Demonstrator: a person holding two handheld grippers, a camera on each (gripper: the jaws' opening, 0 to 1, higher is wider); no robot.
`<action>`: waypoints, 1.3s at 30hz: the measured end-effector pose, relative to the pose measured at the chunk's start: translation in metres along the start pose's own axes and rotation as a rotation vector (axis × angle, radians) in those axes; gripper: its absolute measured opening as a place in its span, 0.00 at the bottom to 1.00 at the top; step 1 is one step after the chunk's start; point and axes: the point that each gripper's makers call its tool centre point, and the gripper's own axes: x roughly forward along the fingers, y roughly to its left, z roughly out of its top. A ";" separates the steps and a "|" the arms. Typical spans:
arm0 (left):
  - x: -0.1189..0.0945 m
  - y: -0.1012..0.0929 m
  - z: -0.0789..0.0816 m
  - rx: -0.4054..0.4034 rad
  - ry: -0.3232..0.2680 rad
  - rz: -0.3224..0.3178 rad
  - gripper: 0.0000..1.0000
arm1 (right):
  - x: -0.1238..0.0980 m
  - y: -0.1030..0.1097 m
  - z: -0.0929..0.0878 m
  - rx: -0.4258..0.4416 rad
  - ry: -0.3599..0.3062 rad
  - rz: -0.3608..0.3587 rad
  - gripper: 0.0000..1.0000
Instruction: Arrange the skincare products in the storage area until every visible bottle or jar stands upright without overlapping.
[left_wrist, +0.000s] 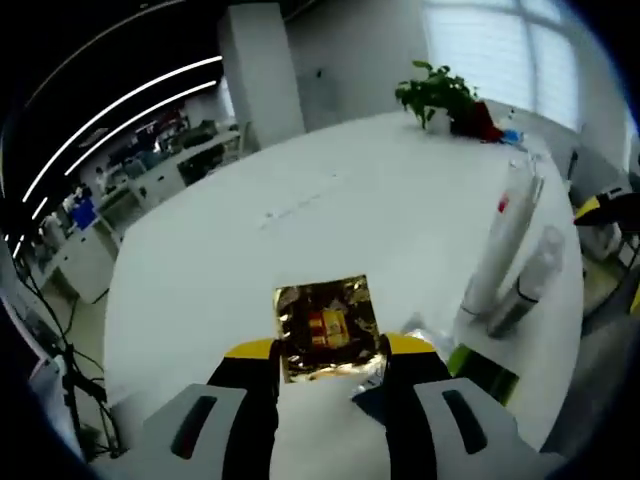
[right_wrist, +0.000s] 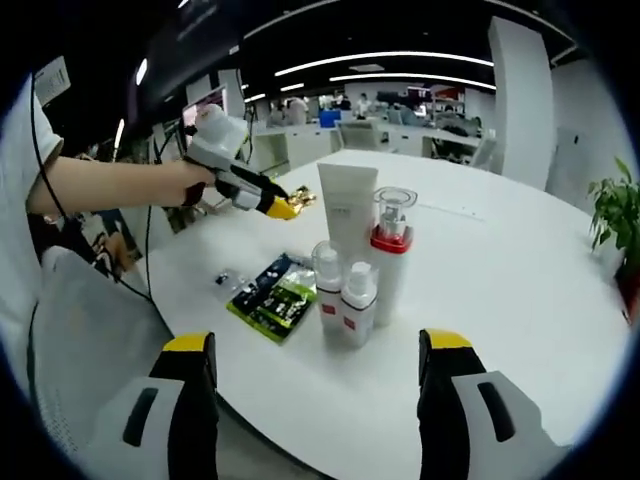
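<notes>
Progress looks partial, judged from how things stand. Going from the left of the right gripper view, a person's arm holds the left gripper (right_wrist: 288, 207) raised above the worktop (right_wrist: 500, 290), its fingers closed on a small gold sachet (right_wrist: 300, 199). In the left gripper view the same gold sachet (left_wrist: 326, 326) sits pinched between the yellow-tipped fingers (left_wrist: 250, 352), lifted clear of the worktop (left_wrist: 230, 260).

Next rightward in the right gripper view, a dark and green packet (right_wrist: 273, 296) lies flat near the worktop edge, with a tiny dark item (right_wrist: 222, 279) just beside it. Then comes the cluster of bottles, all upright: a tall white tube (right_wrist: 347, 208) at the back, a clear-topped pump bottle with a red band (right_wrist: 391, 250) beside it, and two small white bottles (right_wrist: 359, 303) in front, standing close together, possibly touching. The right gripper (right_wrist: 315, 345) has its fingers spread wide apart with nothing between them, hovering short of the bottles.

As a judgement, the bottles already meet the upright condition; what remains seems to be placing the gold sachet down and dealing with the flat packet so nothing overlaps. A potted plant (right_wrist: 615, 220) stands far right.
</notes>
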 end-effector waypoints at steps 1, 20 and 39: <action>-0.005 -0.003 -0.001 0.009 -0.001 -0.006 0.38 | -0.001 0.001 0.002 -0.001 -0.009 0.003 0.80; -0.072 -0.074 -0.003 0.167 -0.024 -0.162 0.38 | 0.001 0.027 0.049 0.049 -0.147 0.194 0.46; -0.106 -0.115 0.001 0.436 -0.023 -0.345 0.38 | 0.060 0.064 0.080 0.197 -0.025 0.487 0.27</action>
